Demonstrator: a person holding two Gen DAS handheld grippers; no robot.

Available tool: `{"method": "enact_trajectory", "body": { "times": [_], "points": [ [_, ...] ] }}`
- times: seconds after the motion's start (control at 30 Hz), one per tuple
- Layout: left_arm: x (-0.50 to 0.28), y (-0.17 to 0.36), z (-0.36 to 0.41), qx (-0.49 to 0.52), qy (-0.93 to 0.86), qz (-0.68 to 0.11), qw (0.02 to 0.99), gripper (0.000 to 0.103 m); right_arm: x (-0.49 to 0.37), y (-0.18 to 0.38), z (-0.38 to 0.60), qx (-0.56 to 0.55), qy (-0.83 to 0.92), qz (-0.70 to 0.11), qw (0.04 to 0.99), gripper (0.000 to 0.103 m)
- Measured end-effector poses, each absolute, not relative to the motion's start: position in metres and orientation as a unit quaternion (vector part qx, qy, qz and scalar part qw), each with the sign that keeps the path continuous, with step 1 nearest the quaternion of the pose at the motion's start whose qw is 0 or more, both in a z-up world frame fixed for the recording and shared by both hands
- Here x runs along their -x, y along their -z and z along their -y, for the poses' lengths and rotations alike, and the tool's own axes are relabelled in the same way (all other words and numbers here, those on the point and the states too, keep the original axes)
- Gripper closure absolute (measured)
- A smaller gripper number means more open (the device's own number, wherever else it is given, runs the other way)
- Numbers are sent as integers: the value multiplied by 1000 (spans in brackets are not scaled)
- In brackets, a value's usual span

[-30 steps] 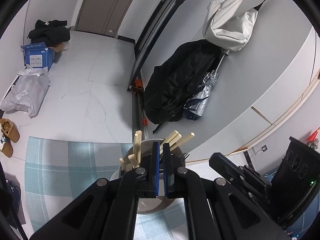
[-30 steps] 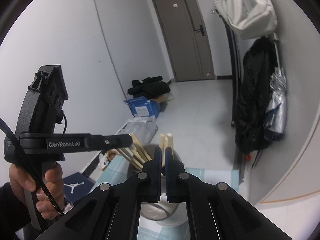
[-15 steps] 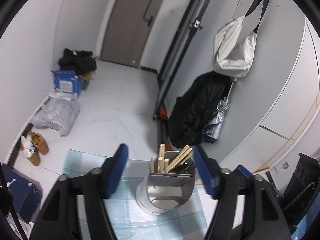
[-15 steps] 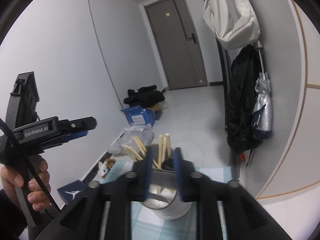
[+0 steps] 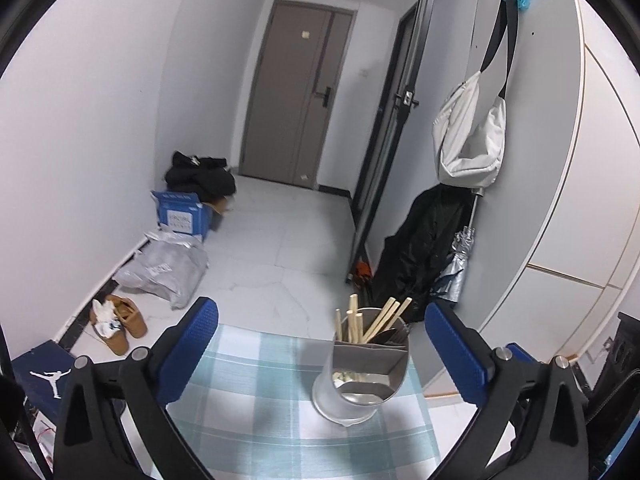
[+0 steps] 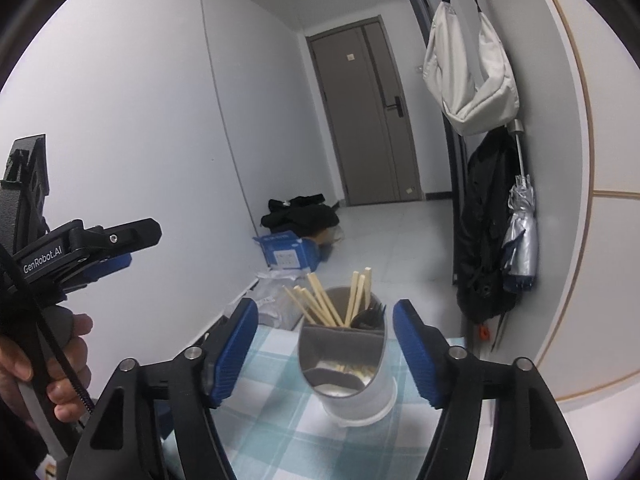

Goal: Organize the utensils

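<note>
Both tools, left (image 5: 320,344) and right (image 6: 325,346), gape empty before the round steel divided holder (image 6: 347,364), its pale wooden chopsticks (image 6: 320,300) and dark forks (image 6: 370,314) apparently sorted by compartment

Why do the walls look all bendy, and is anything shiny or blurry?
Left wrist view: the fisheye lens bends the door and walls; the metal utensil holder mirrors its surroundings.
Right wrist view: same bending; the holder's inside gleams; edges fade into a dark ring. Both look sharp.
</note>
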State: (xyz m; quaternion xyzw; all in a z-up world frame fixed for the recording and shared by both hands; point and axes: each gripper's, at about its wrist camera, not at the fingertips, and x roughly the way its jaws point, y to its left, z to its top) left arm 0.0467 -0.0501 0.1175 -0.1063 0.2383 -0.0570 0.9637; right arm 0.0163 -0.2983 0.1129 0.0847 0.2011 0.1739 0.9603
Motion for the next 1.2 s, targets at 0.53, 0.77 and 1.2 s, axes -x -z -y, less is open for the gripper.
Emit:
{"method": "enact_trajectory", "body": {
  "times": [0.53,0.77,1.2],
  "points": [
    [-18,-81,44,83,19,-210,974,1,26,-85,290,-63,-160,-149,974,4],
    [-19,-61,45,83,18,-200,976,1,26,-72,291,-58,-142,-158,975,2],
    [-27,-53,35,103,25,-240,965,1,19,-63,291,-58,-129,-173,975,1]
  ]
}}
